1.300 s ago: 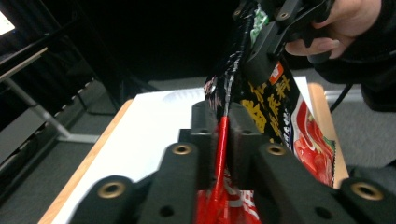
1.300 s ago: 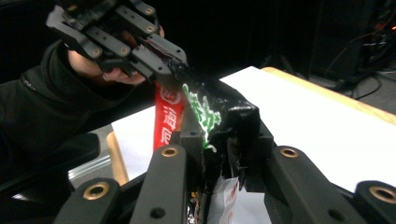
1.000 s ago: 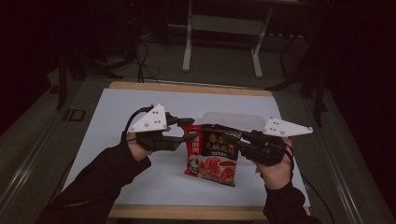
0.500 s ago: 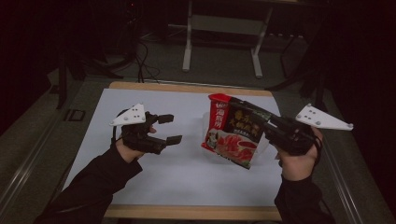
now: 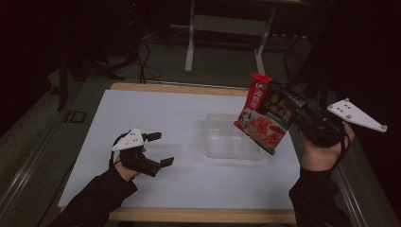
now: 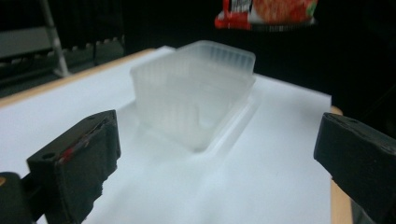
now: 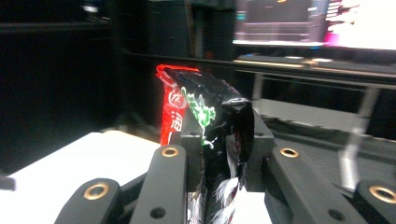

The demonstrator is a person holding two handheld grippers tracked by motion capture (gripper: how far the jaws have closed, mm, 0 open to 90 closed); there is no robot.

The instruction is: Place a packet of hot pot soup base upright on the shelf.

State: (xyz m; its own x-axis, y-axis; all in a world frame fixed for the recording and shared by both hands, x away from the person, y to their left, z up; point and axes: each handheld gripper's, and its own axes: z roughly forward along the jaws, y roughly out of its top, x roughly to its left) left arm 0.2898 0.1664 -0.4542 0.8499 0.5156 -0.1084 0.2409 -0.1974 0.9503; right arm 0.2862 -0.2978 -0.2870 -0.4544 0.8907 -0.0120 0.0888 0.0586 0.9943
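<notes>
White sheeting covers a wood-edged table [image 5: 189,118] that fills the middle of the high view, with a dark room and metal stand legs behind it at the top of the frame.

Nearest, at the lower left of the high view, a person's sleeved left forearm comes in from the bottom edge. Its hand holds the left gripper [image 5: 160,149] low over the white surface, jaws spread wide with nothing between them. In the left gripper view the two black jaws stand far apart at the lower left and lower right corners, and the white table shows between them.

Just past centre of the high view, a clear plastic tray [image 5: 231,139] sits on the table, right of the left gripper and apart from it. In the left gripper view the tray [image 6: 196,88] appears in the middle of the frame, frosted and ribbed along its sides.

Farther right, toward the right edge of the high view, the right hand holds the right gripper [image 5: 295,111] raised above the table. Its jaws are clamped on a red and black snack packet [image 5: 264,113], which hangs tilted in the air above the tray's right end. In the right gripper view the packet [image 7: 210,121] rises crumpled between the closed black jaws at centre frame, with blurred bright screens at the upper right.
</notes>
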